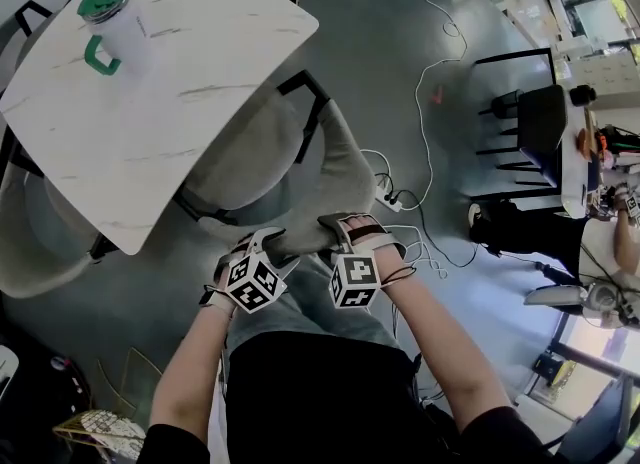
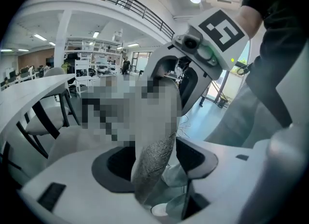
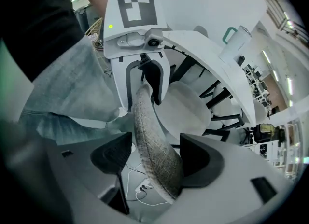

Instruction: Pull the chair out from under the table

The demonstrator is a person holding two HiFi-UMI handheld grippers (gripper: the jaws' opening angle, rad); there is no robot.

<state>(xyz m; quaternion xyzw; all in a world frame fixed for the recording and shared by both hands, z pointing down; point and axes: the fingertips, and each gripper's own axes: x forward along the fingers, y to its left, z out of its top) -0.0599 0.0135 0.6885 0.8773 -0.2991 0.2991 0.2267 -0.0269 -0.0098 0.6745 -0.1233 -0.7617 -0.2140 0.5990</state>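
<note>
The grey fabric chair (image 1: pixel 345 167) stands with its seat (image 1: pixel 245 157) partly under the white marble table (image 1: pixel 150 102). Both grippers straddle the top edge of its backrest. My left gripper (image 1: pixel 262 247) is open, and in the left gripper view the backrest edge (image 2: pixel 157 155) rises between its dark pads (image 2: pixel 116 165). My right gripper (image 1: pixel 350 230), a hand's width to the right, is open too. The backrest (image 3: pixel 154 146) runs between its jaws and lies close against one pad (image 3: pixel 195 158). Each gripper view shows the other gripper farther along the same edge.
A white tumbler with a green lid (image 1: pixel 110 17) stands on the table. Another grey chair (image 1: pixel 40 242) sits at the table's left side. White cables and a power strip (image 1: pixel 392 200) lie on the floor right of the chair. A black chair (image 1: pixel 530 127) and a desk stand farther right.
</note>
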